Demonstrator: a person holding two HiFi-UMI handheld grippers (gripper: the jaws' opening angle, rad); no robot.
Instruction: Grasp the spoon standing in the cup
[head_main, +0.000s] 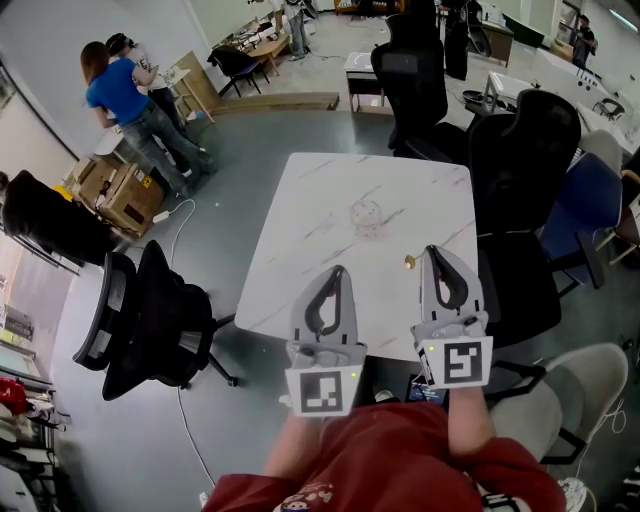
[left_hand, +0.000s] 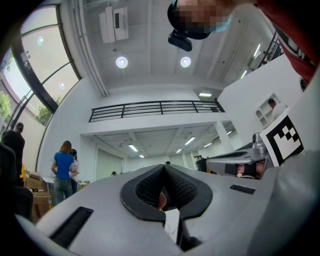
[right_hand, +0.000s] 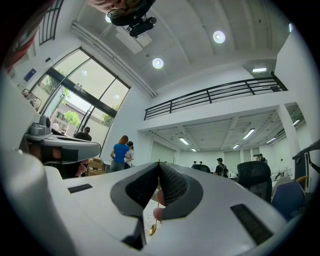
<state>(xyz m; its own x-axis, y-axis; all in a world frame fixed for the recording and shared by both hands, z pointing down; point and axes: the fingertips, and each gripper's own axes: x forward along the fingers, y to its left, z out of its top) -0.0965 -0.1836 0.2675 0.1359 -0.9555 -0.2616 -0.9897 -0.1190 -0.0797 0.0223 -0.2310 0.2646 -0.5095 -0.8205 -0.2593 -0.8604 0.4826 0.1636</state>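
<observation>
A clear glass cup (head_main: 367, 215) stands near the middle of the white marble table (head_main: 320, 200), and nothing shows inside it. My right gripper (head_main: 432, 250) is near the table's front right with its jaws together. A small gold spoon (head_main: 409, 262) hangs just beside its tip. In the right gripper view the spoon's bowl (right_hand: 152, 229) dangles below the right gripper (right_hand: 159, 164), and the thin handle runs up into the closed jaws. My left gripper (head_main: 338, 270) hovers at the front edge, shut and empty. The left gripper view shows only the closed left gripper (left_hand: 164, 167).
A black office chair (head_main: 150, 320) stands left of the table, and more black chairs (head_main: 520, 150) crowd its right and far sides. A grey chair (head_main: 590, 390) is at the lower right. Two people (head_main: 125, 100) and cardboard boxes (head_main: 120, 190) are at the far left.
</observation>
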